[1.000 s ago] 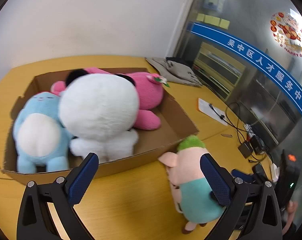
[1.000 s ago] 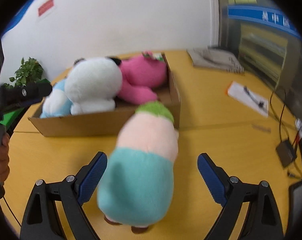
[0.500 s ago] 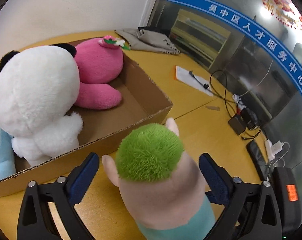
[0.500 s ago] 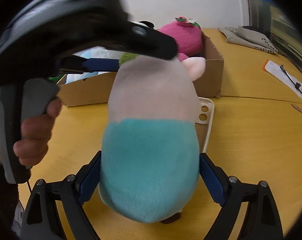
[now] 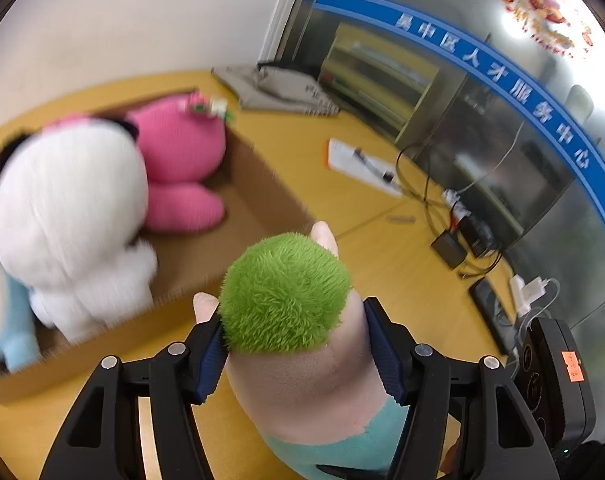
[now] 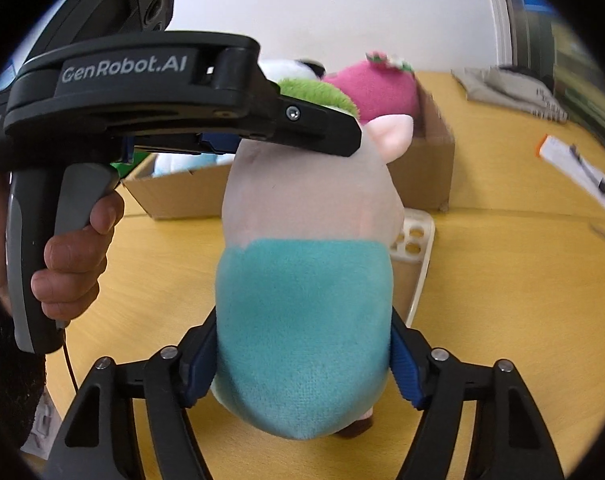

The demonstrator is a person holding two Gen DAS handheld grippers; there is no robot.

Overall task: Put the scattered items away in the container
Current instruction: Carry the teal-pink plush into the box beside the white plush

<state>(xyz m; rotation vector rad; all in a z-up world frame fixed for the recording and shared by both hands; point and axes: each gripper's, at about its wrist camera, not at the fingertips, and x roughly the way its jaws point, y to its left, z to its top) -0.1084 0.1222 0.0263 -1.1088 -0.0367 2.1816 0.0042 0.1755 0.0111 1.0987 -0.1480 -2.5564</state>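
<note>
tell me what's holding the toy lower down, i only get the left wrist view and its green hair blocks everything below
Observer: The right gripper has just been closing; its pads press both sides of the toy on its teal body.
Operator: is it off the table yet
Observer: Cannot tell. A brown foot shows at its base, low over the table.
Operator: anything close by
Observer: A white tray with round holes lies just behind the toy, in front of the cardboard box.
</note>
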